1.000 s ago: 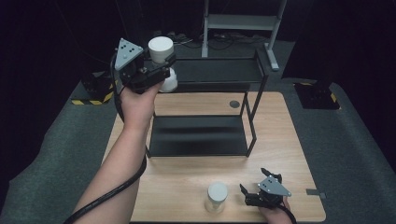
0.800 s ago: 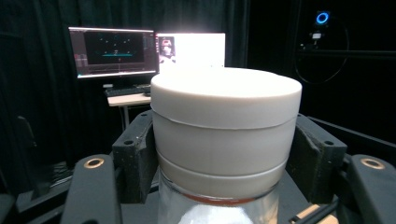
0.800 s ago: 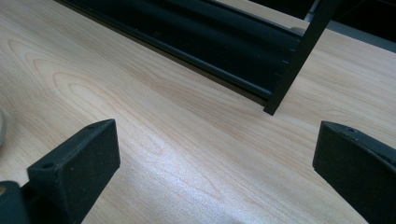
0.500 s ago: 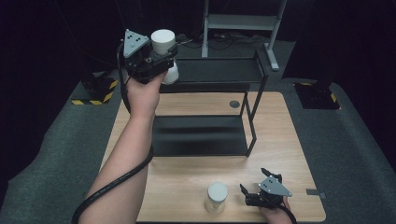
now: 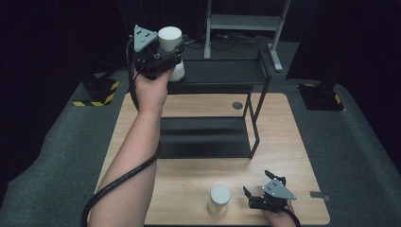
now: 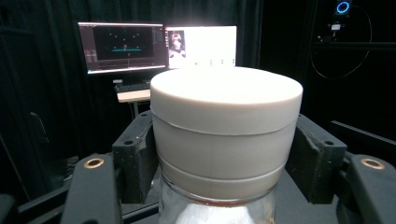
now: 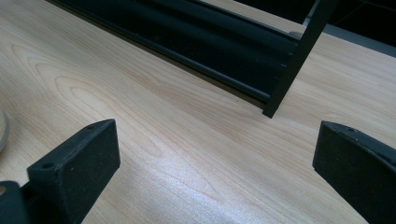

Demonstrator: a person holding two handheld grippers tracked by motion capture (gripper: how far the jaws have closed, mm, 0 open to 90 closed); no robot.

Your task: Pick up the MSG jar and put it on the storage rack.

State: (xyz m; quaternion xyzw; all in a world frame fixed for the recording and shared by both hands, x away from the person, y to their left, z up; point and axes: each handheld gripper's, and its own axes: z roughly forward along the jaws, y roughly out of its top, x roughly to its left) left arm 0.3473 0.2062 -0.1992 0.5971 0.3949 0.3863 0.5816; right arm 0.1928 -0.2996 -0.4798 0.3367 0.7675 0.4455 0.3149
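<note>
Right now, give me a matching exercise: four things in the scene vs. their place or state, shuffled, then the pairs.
Things:
1. left gripper
2. right gripper
3. second jar
4. black shelf rack

Places or states:
A. stands on the table's near edge, untouched
B. open, low over the wooden table
C. sits on the table's far half, top shelf bare
D. shut on the white-lidded jar, held up by the rack's top shelf

Pairs: 1-D, 2-B, 3-A, 4-C

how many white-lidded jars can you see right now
2. One jar is held in the left gripper, lifted over the left end of the black rack's top shelf. The other jar stands on the table, beside the right gripper.
</note>
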